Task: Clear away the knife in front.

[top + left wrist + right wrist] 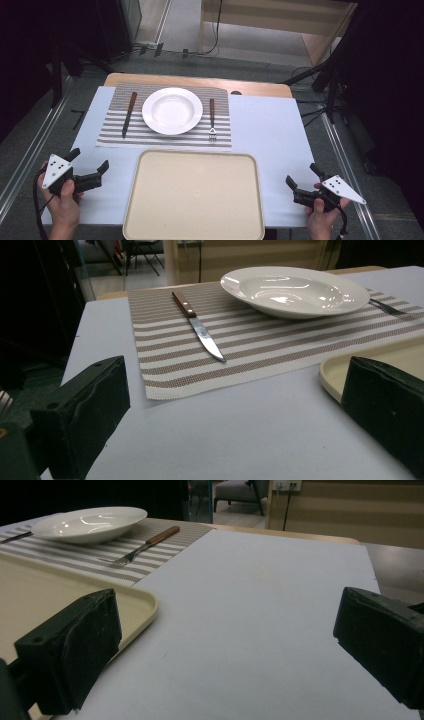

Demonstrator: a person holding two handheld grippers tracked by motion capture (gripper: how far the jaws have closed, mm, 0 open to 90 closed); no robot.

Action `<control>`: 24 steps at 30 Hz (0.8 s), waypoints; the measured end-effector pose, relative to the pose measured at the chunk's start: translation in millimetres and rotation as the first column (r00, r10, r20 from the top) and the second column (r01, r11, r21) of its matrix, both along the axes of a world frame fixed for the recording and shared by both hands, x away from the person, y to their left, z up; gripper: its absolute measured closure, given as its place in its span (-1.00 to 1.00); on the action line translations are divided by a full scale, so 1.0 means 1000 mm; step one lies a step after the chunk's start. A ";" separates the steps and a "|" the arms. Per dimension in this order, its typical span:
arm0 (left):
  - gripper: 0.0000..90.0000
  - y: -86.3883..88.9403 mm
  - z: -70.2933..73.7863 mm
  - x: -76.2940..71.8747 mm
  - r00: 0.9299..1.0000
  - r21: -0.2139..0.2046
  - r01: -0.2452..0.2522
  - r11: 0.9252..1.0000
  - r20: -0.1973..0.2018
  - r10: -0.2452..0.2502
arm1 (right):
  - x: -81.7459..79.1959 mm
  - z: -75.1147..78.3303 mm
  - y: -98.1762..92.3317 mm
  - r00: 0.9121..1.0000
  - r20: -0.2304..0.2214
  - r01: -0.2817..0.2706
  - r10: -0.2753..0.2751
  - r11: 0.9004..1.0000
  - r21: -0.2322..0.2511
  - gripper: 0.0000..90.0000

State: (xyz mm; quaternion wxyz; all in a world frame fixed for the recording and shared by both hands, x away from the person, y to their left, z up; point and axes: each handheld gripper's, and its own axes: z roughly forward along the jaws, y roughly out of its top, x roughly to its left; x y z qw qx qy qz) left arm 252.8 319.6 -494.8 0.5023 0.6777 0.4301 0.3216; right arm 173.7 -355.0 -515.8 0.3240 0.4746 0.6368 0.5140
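A white deep plate (172,110) (295,291) (90,523) sits on a striped placemat (165,136) (170,345) at the table's far side. A wooden-handled knife (128,114) (198,325) lies to the plate's left, a wooden-handled fork (212,118) (140,547) to its right. A beige tray (194,196) (345,371) (45,592) lies empty in front of the mat. My left gripper (90,160) (235,405) rests open at the near left, nothing between its jaws. My right gripper (301,173) (225,650) stands open at the near right, also holding nothing.
A pale blue sheet (270,130) (260,595) covers the table, with a wooden edge (200,82) showing at the back. Dark stands and cables (320,75) surround the table on the floor.
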 end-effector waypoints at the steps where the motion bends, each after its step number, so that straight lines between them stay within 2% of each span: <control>1: -1.00 0.000 0.001 0.000 1.000 -0.011 0.004 1.000 0.003 -0.004 | 0.000 0.000 0.000 1.000 -0.001 -0.002 0.002 1.000 0.003 -1.00; 5: -1.00 -0.004 0.008 0.001 1.000 -0.016 0.011 1.000 0.002 -0.011 | 0.000 0.000 0.001 1.000 0.005 -0.004 0.004 1.000 0.001 -1.00; 8: -1.00 -0.011 0.023 0.000 1.000 -0.016 0.023 1.000 0.007 -0.023 | 0.001 0.000 0.001 1.000 0.005 -0.010 0.010 1.000 0.008 -1.00; 9: -1.00 -0.011 0.023 0.000 1.000 -0.016 0.023 1.000 0.007 -0.023 | 0.001 0.000 0.001 1.000 0.002 -0.014 0.014 1.000 0.009 -1.00; 10: -1.00 -0.013 0.030 0.001 1.000 -0.025 0.028 0.999 0.009 -0.028 | 0.001 0.000 0.000 1.000 0.004 -0.018 0.018 1.000 0.012 -1.00; 15: -1.00 -0.018 0.041 0.006 1.000 -0.051 0.027 0.998 0.004 -0.027 | 0.000 0.000 0.000 1.000 0.004 -0.014 0.014 1.000 0.007 -1.00; 16: -1.00 -0.018 0.045 0.012 0.999 -0.073 0.041 0.997 -0.001 -0.041 | 0.001 0.000 0.001 1.000 0.002 -0.016 0.016 1.000 0.003 -1.00; 18: -1.00 -0.020 0.049 0.018 0.999 -0.091 0.054 0.994 0.011 -0.053 | 0.001 0.000 0.002 1.000 0.003 -0.021 0.021 1.000 -0.003 -1.00; 24: -1.00 -0.030 0.058 0.038 0.999 -0.086 0.052 0.995 -0.012 -0.053 | -0.001 0.000 0.004 1.000 0.011 -0.029 0.029 0.999 -0.018 -1.00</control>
